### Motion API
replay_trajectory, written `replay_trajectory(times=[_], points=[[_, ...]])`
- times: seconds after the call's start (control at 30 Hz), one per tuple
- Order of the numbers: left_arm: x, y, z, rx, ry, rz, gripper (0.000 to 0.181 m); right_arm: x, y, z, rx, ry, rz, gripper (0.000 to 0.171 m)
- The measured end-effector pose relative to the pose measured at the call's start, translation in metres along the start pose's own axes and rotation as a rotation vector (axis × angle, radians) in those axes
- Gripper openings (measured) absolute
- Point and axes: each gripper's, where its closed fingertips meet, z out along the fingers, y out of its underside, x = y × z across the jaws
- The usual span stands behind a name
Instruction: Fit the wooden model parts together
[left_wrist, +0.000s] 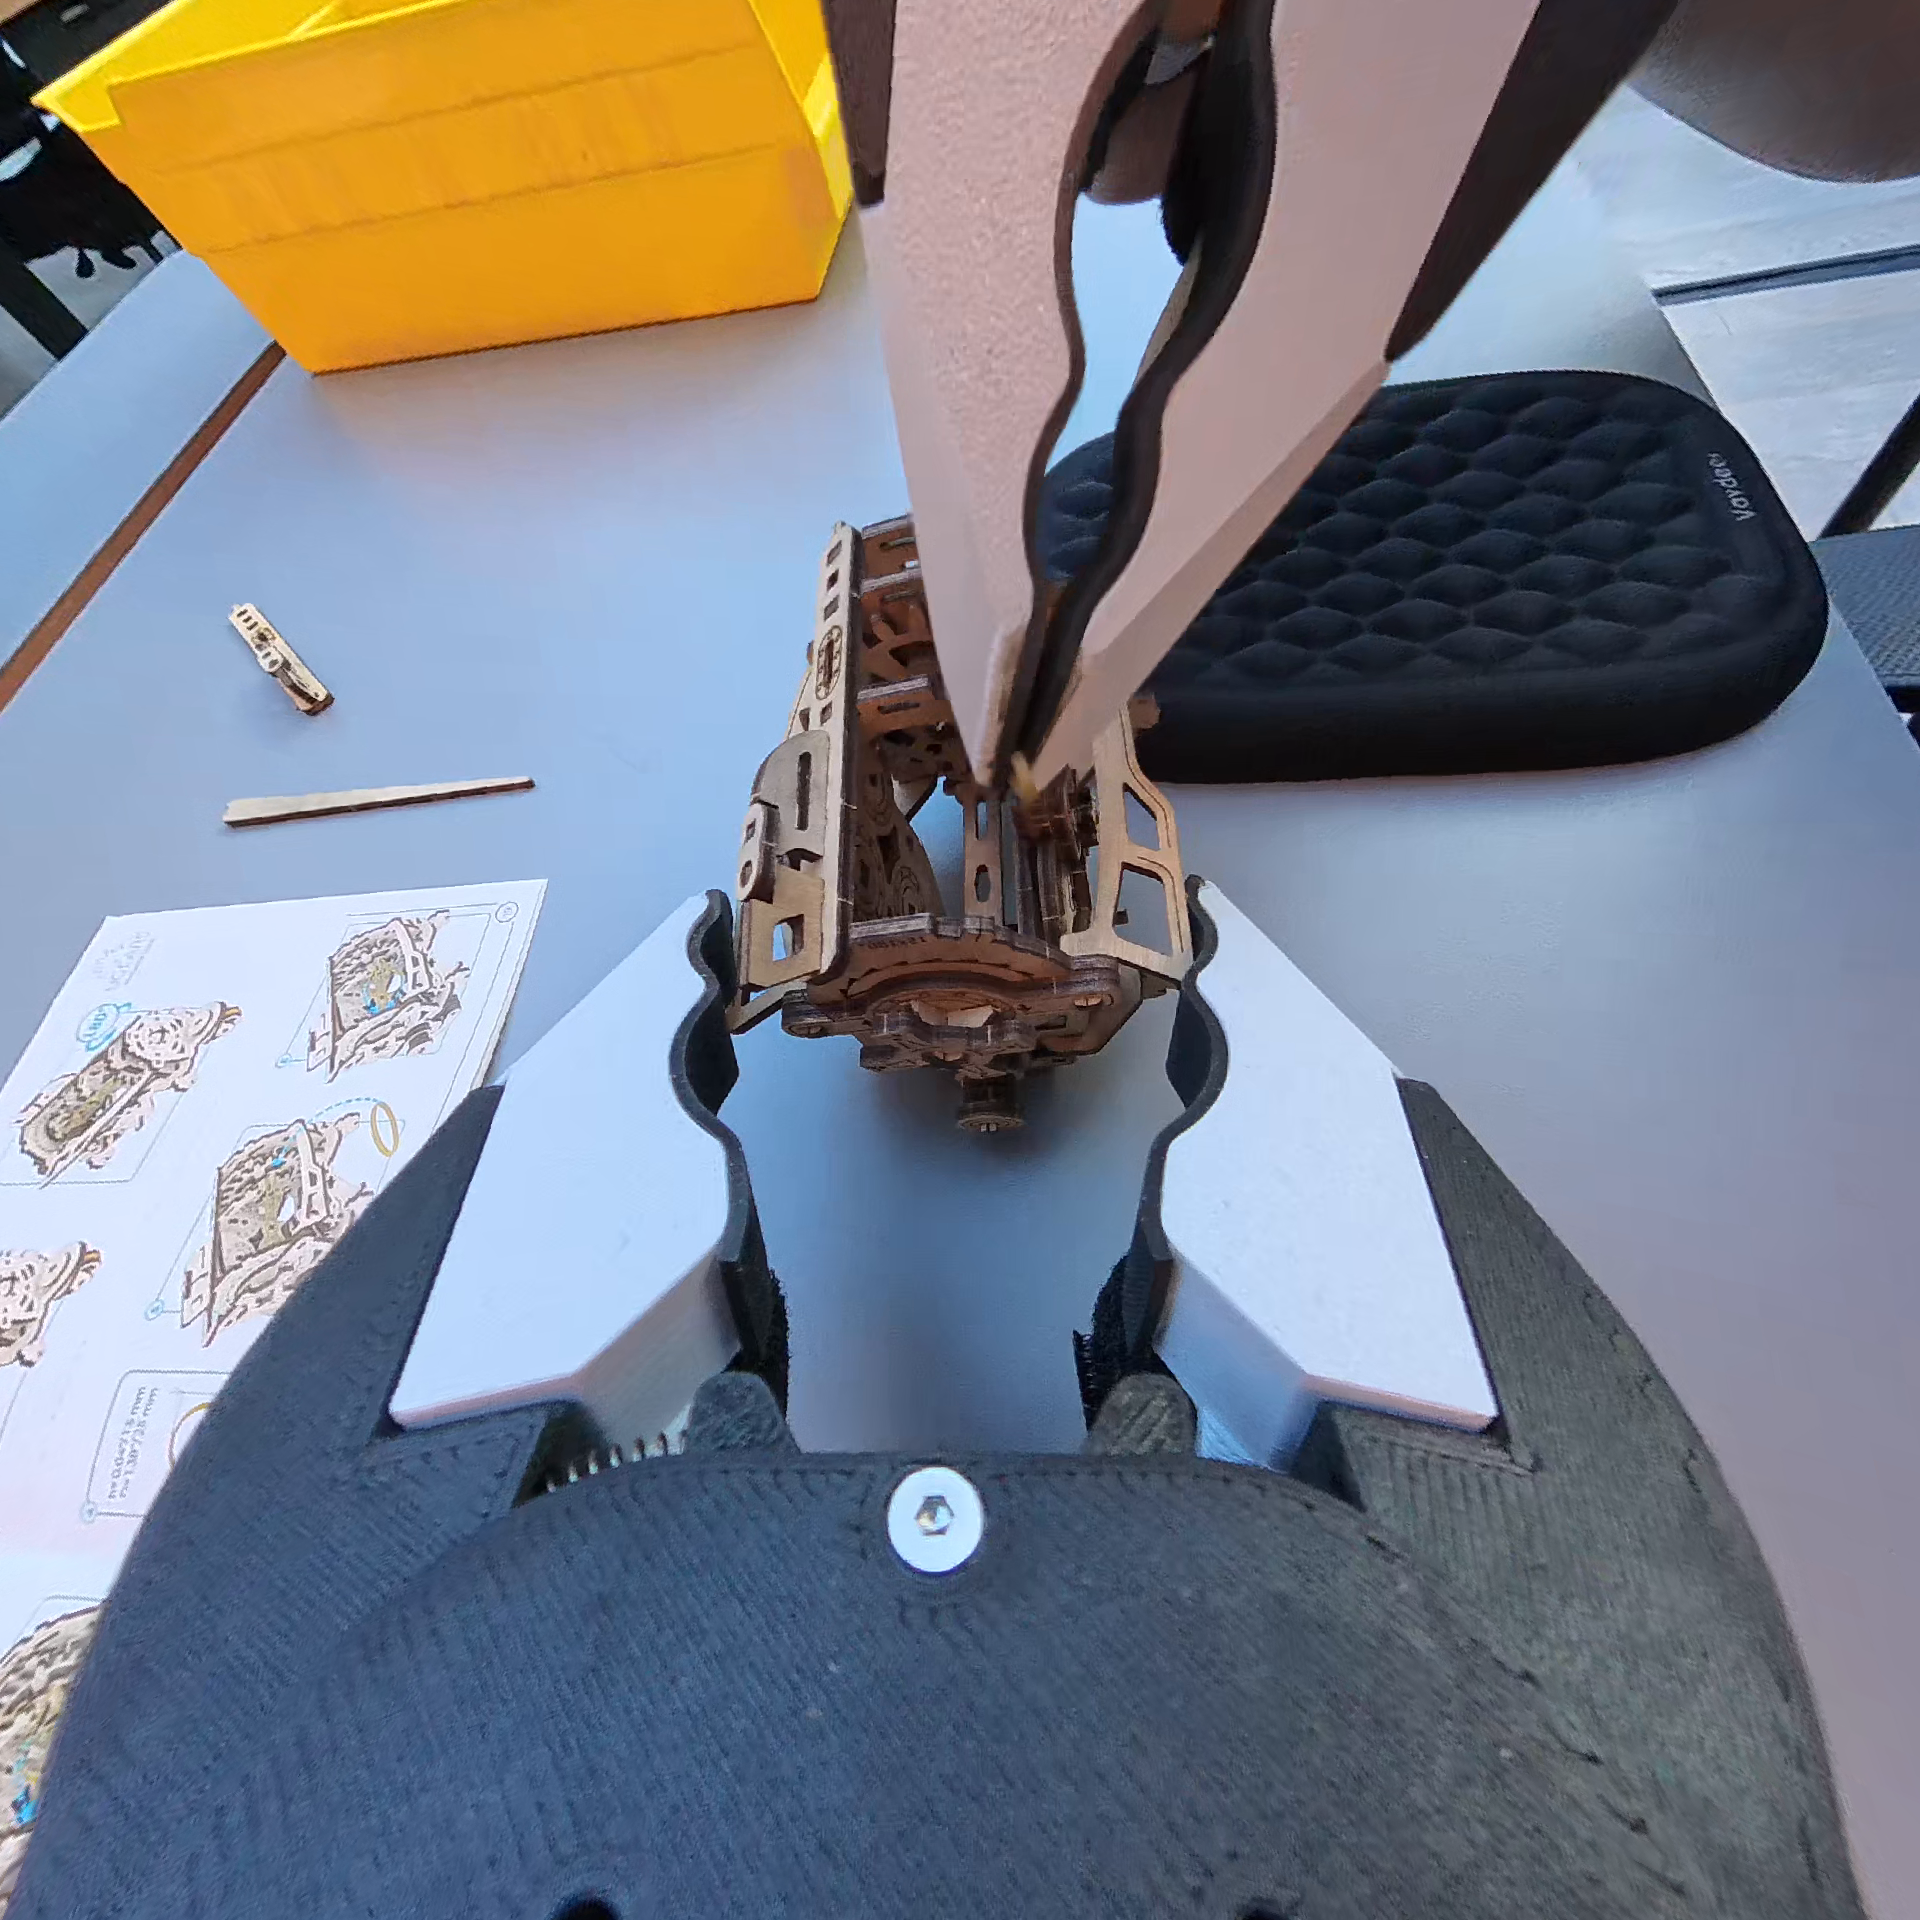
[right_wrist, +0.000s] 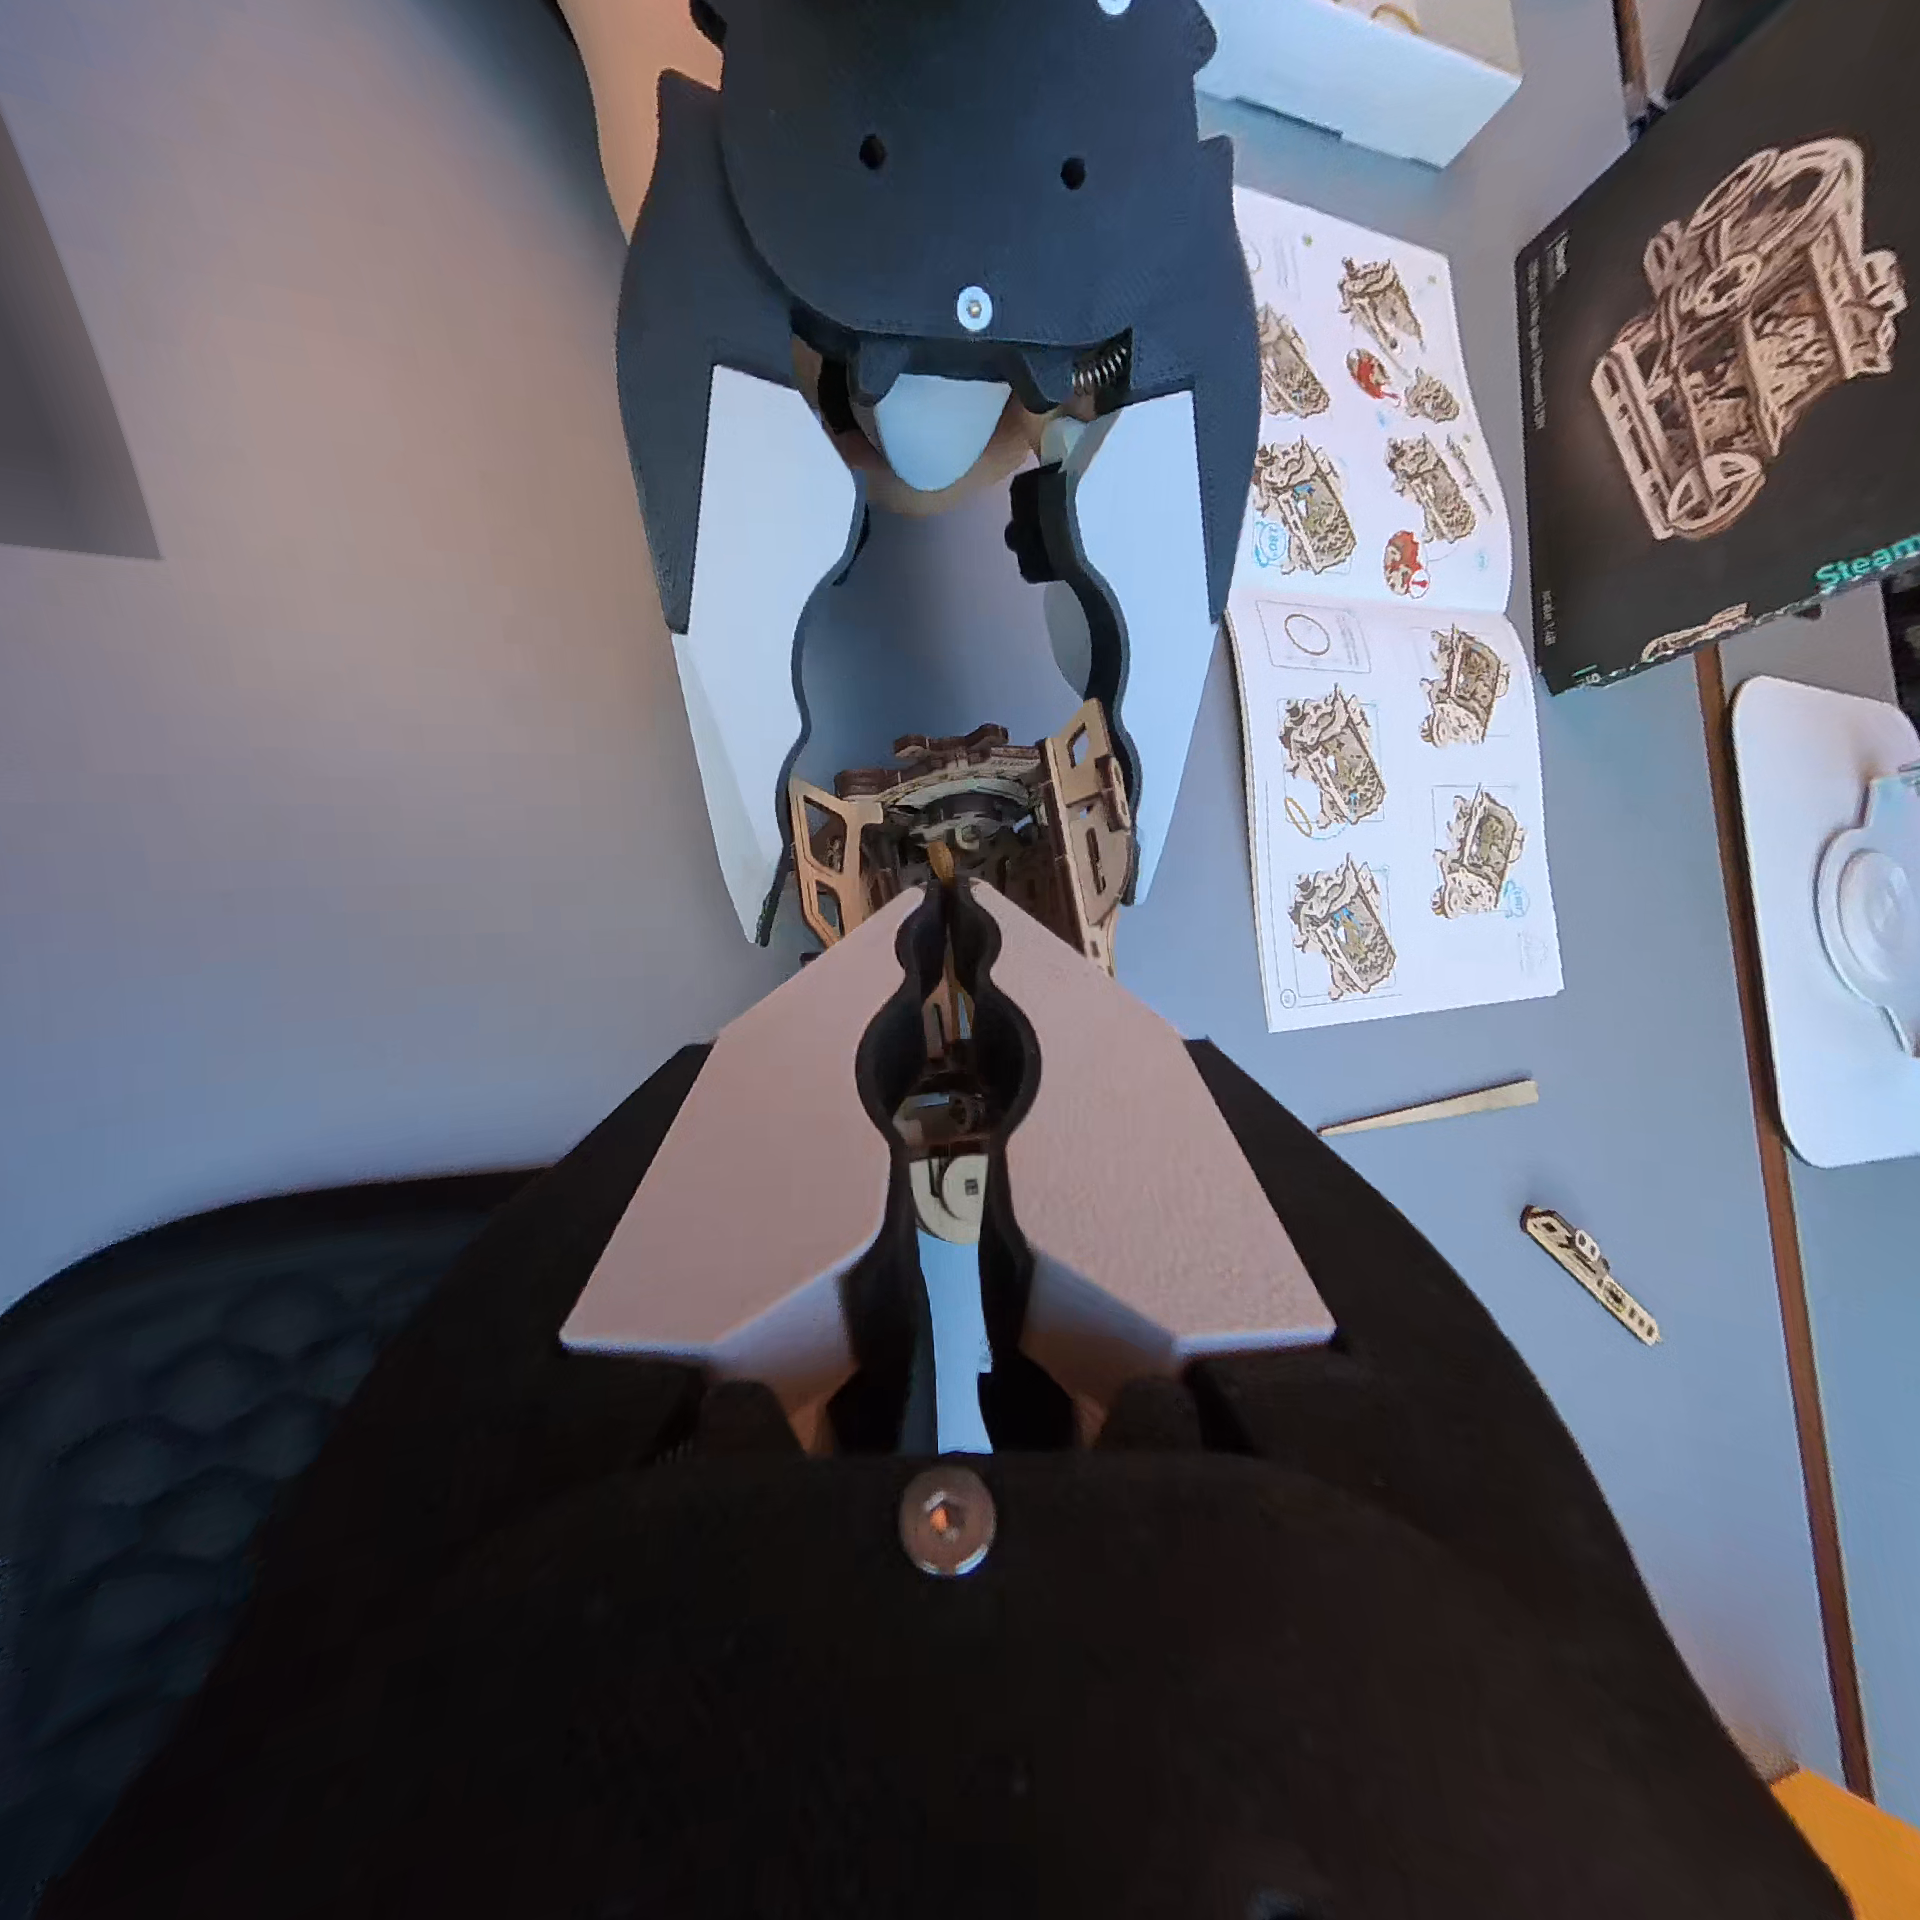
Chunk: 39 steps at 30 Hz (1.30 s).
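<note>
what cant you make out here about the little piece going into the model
- Small piece: left wrist view, the right gripper hides all but its tip.
- Its slot in the wooden model: right wrist view, too dark.
- Left gripper: whether its fingers press the model is unclear.

Grey table (left_wrist: 520, 540) bears wooden model (left_wrist: 935, 883), yellow bin (left_wrist: 468, 177), black cushion (left_wrist: 1455, 582), instruction sheet (left_wrist: 208, 1091).

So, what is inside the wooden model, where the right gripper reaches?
Inside the wooden model, dark gears show, and a small pale piece sits at the shut right gripper. Its fingers cover the deeper interior.
</note>
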Motion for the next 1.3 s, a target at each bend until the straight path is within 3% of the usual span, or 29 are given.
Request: replay_trajectory(times=[0.3, 0.57, 0.67, 0.73, 0.87, 1.0, 1.3], points=[[0.000, -0.001, 0.000, 0.023, -0.006, 0.026, 0.084, 0.005, 0.002, -0.012, 0.228, -0.042, 0.146, 0.000], [-0.003, -0.005, -0.015, 0.048, -0.051, 0.052, 0.087, 0.014, 0.006, -0.009, 0.186, 0.004, 0.132, 0.000], [-0.012, -0.020, -0.037, 0.115, -0.092, 0.034, 0.070, 0.016, 0.005, -0.008, 0.184, 0.010, 0.132, 0.000], [-0.017, -0.033, -0.050, 0.156, -0.117, 0.046, 0.048, 0.017, 0.005, -0.007, 0.187, 0.019, 0.126, 0.000], [-0.007, -0.044, -0.048, 0.120, -0.052, 0.135, 0.011, 0.017, 0.004, -0.007, 0.192, 0.026, 0.119, 0.000], [-0.005, -0.046, -0.033, 0.067, -0.035, 0.141, 0.024, 0.016, 0.003, -0.007, 0.193, 0.028, 0.116, 0.000], [-0.007, -0.038, -0.018, -0.006, -0.016, 0.150, 0.000, 0.017, 0.005, -0.007, 0.177, 0.044, 0.095, 0.000]])
